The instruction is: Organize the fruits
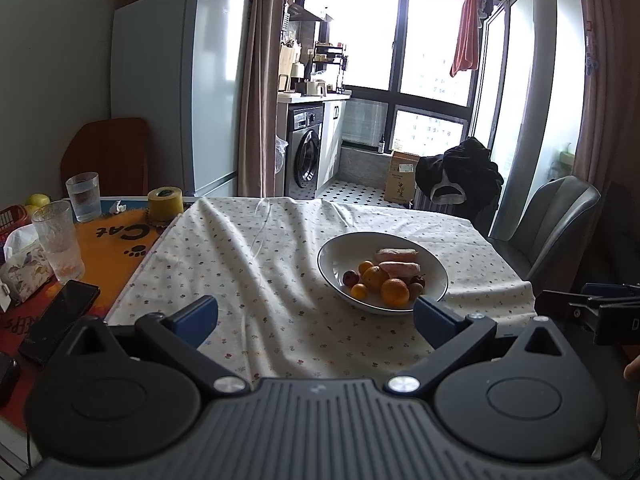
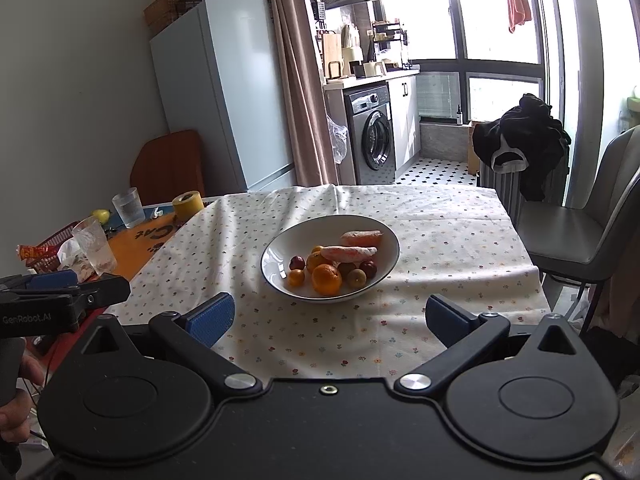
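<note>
Two wrapped items [image 2: 349,252] in bowl [image 2: 276,256] — contents unclear.

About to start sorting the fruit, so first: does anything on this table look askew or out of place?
The floral tablecloth is rumpled, with long creases left of the bowl, and leaves the orange mat uncovered. In the bowl, two pink wrapped items lie among the oranges, unlike the round fruit. Nothing looks spilled.

You have a white bowl [image 2: 276,256] on the flowered cloth, holding two large oranges [image 2: 326,279], small orange fruits [image 2: 296,277], dark red ones [image 2: 296,262] and two pink wrapped pieces [image 2: 349,252] lying across.
</note>
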A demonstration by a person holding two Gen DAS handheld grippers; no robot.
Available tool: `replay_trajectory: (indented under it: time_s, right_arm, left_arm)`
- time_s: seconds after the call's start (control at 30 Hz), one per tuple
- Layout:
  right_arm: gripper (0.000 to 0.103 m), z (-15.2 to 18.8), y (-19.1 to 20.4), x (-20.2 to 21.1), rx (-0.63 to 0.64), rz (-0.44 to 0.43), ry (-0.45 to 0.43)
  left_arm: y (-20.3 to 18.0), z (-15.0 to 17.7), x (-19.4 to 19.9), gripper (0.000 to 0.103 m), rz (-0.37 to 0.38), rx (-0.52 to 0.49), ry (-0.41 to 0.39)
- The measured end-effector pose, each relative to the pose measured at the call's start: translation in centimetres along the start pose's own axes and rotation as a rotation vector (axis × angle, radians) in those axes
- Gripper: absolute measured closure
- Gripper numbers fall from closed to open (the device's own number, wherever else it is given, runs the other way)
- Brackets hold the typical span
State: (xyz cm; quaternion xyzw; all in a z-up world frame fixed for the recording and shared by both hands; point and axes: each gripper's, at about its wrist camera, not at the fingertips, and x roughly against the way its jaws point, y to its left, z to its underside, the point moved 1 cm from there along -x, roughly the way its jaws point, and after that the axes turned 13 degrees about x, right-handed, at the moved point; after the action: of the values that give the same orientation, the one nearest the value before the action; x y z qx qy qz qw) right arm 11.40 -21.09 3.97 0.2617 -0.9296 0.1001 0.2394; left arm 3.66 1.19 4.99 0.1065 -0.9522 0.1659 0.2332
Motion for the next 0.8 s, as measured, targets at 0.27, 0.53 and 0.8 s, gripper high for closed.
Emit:
replay_trajectory:
  time_s: [0.27, 0.53, 0.8]
  right_arm:
    - [0.000, -0.01, 0.07, -0.05, 0.002, -0.002, 0.001]
    - [0.000, 0.09, 0.22, -0.10, 0.007, 0.000, 0.005]
    - [0.000, 0.06, 0.32, 0.07, 0.018, 0.002, -0.005]
  left_arm:
    - [0.09, 0.33, -0.55, 0.000, -0.005, -0.004, 0.015]
    - [0.12, 0.36, -0.65, 0.000, -0.002, -0.006, 0.016]
    - [0.29, 0.45, -0.88, 0.000, 0.000, -0.010, 0.023]
